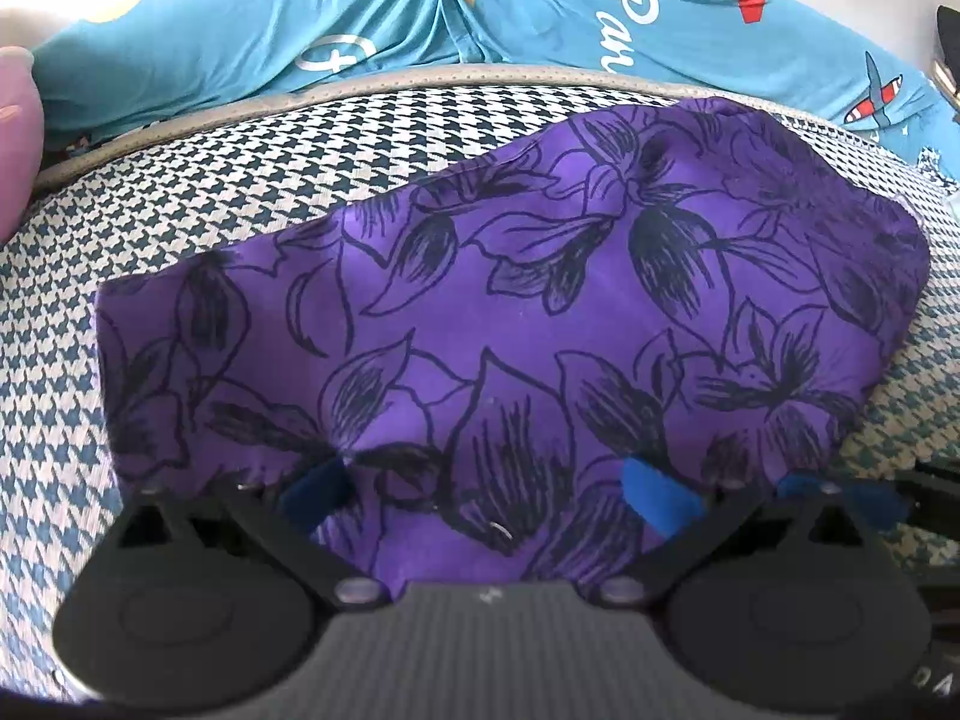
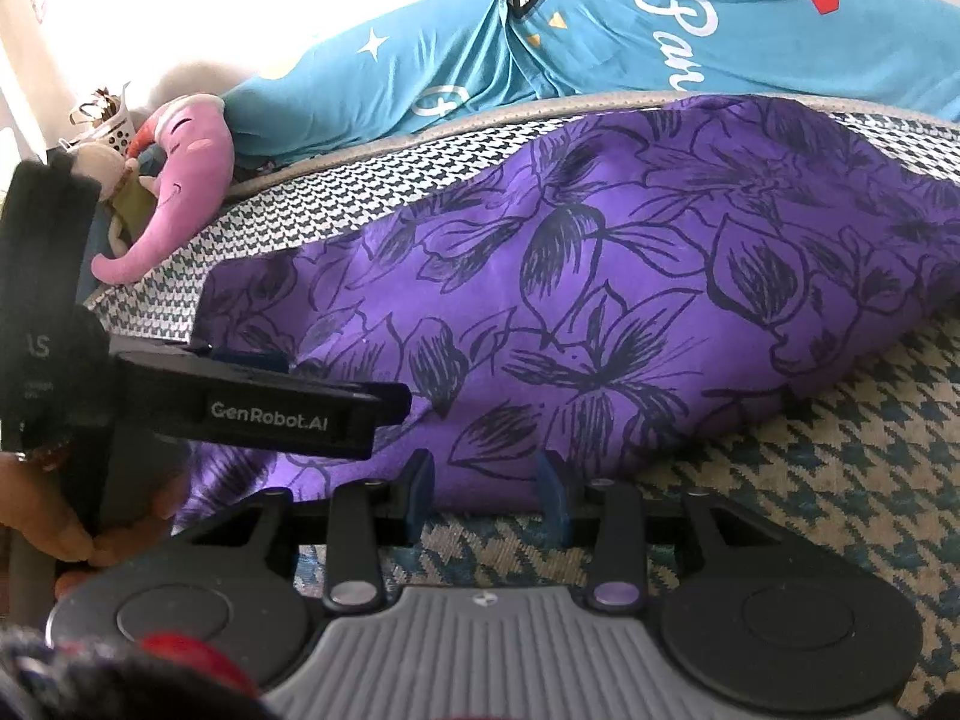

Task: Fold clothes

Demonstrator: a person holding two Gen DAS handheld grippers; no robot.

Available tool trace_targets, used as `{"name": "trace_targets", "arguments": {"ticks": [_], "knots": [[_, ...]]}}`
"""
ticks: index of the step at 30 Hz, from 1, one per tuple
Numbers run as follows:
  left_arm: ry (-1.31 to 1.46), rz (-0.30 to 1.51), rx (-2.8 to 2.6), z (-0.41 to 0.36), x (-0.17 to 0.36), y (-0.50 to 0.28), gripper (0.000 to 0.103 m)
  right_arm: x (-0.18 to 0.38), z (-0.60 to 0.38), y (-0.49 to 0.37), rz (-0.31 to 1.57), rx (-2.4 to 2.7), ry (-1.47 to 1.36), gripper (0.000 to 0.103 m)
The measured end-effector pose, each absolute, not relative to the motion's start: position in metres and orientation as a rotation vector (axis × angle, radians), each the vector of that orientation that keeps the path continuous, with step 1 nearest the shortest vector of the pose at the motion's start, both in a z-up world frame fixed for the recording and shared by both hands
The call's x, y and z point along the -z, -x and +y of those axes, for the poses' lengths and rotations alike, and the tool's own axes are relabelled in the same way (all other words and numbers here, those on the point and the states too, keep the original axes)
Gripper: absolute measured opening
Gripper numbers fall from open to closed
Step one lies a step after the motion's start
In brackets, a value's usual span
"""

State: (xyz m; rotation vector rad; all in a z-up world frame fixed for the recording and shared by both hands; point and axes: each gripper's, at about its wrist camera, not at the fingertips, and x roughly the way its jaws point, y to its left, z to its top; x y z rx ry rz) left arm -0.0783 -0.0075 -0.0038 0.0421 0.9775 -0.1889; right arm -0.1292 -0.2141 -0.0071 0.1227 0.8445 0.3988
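Purple cloth point(image 1: 510, 300): lying on the houndstooth cover point(image 1: 180, 192), already doubled into a rough oblong, its far end nearing the grey piping; a blue sheet point(image 1: 390, 18) is lying beyond.

Handling, by judgement: thin, light, limp, likely a little slick; creasing readily, holding no shape of its own; best taken at the near hem, at its corners.

Left gripper point(image 1: 489, 495): resting over the near hem with fingers spread wide; nothing clamped.

Right gripper point(image 2: 487, 498): sitting at the hem on the cover, fingers point(image 2: 420, 489) partly apart, gripping nothing.

Pink plush toy point(image 2: 180, 180): lying clear, well apart at the cover's far left.
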Motion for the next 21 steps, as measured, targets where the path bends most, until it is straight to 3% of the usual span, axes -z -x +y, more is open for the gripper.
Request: {"name": "trace_targets", "arguments": {"ticks": [7, 10, 21], "knots": [[0.006, 0.983, 0.184, -0.004, 0.002, 0.075, 0.103, -0.006, -0.222, 0.121, 0.835, -0.402, -0.119, 0.03], [0.017, 0.985, 0.179, -0.003, 0.001, 0.075, 0.103, -0.014, -0.226, 0.116, 0.813, -0.431, -0.131, 0.02], [0.05, 0.966, 0.155, -0.003, -0.001, 0.06, 0.103, -0.028, -0.245, 0.076, 0.762, -0.53, -0.191, 0.011]]}}
